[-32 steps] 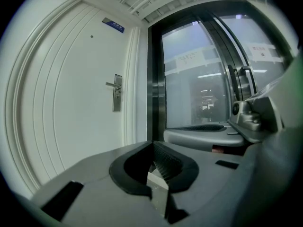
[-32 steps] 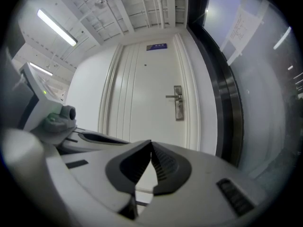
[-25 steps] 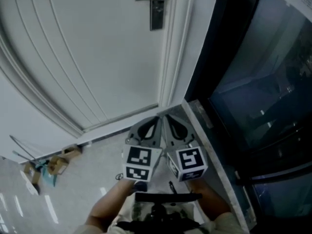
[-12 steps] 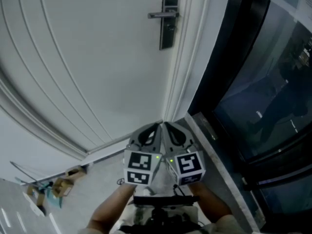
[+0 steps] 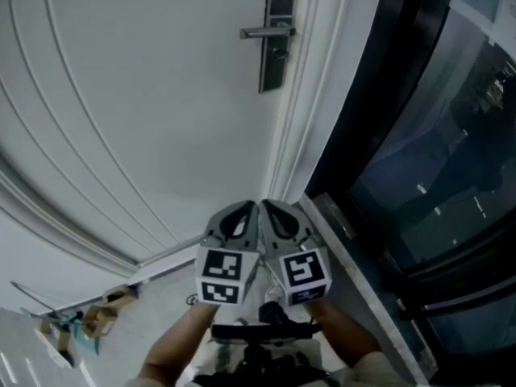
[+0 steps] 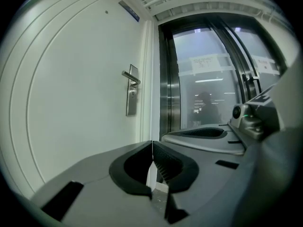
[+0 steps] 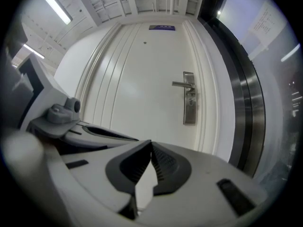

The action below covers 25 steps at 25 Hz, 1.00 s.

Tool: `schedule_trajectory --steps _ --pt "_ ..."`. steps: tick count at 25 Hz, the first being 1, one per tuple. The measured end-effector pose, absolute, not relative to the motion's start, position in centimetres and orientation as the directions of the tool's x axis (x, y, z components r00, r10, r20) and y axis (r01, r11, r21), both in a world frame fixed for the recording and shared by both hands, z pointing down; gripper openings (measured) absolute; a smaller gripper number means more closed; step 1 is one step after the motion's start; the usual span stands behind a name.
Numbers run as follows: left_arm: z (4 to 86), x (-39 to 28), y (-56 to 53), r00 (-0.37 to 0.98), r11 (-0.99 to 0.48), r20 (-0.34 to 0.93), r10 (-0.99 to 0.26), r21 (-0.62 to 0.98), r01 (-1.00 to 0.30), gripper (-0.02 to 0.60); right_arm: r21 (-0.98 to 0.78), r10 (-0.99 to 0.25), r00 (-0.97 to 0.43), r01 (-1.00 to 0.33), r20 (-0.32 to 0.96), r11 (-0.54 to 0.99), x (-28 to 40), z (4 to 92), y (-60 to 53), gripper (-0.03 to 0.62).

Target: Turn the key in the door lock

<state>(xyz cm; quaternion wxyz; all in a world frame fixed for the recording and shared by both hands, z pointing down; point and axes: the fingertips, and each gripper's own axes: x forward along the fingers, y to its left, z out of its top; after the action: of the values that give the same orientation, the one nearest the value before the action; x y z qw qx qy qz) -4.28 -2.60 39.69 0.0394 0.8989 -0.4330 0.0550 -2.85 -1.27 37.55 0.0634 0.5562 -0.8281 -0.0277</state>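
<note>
Left gripper (image 6: 152, 144), right gripper (image 7: 151, 143) both jaws together, empty; grey metal door lock plate (image 5: 272, 51) well ahead (key too small to tell)

Left tool (image 5: 244, 208) and right tool (image 5: 276, 208) are grey shells with ribbed black pads (image 6: 168, 167); each bears a white cube (image 5: 222, 274) with black square markers.

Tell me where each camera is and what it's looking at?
Head view: on the person's head, looking down at the door, left gripper, right gripper and hands.
Left gripper view: on the left gripper, facing the door handle; its shut jaws show.
Right gripper view: on the right gripper, facing the door; its shut jaws show.
Shared: the door handle.
</note>
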Motion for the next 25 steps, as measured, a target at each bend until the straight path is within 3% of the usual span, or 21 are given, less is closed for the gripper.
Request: schedule_trajectory --steps 14,25 --pt "35.9 1.3 -14.9 0.559 -0.561 0.084 -0.825 -0.003 -0.828 0.021 0.257 -0.894 -0.448 -0.861 0.025 0.439 2.9 34.1 -13.5 0.006" --pt "31.3 4.9 -21.8 0.517 -0.517 0.035 -0.855 0.009 -0.856 0.021 0.574 -0.843 -0.536 -0.679 0.037 0.457 5.7 28.7 -20.3 0.008"
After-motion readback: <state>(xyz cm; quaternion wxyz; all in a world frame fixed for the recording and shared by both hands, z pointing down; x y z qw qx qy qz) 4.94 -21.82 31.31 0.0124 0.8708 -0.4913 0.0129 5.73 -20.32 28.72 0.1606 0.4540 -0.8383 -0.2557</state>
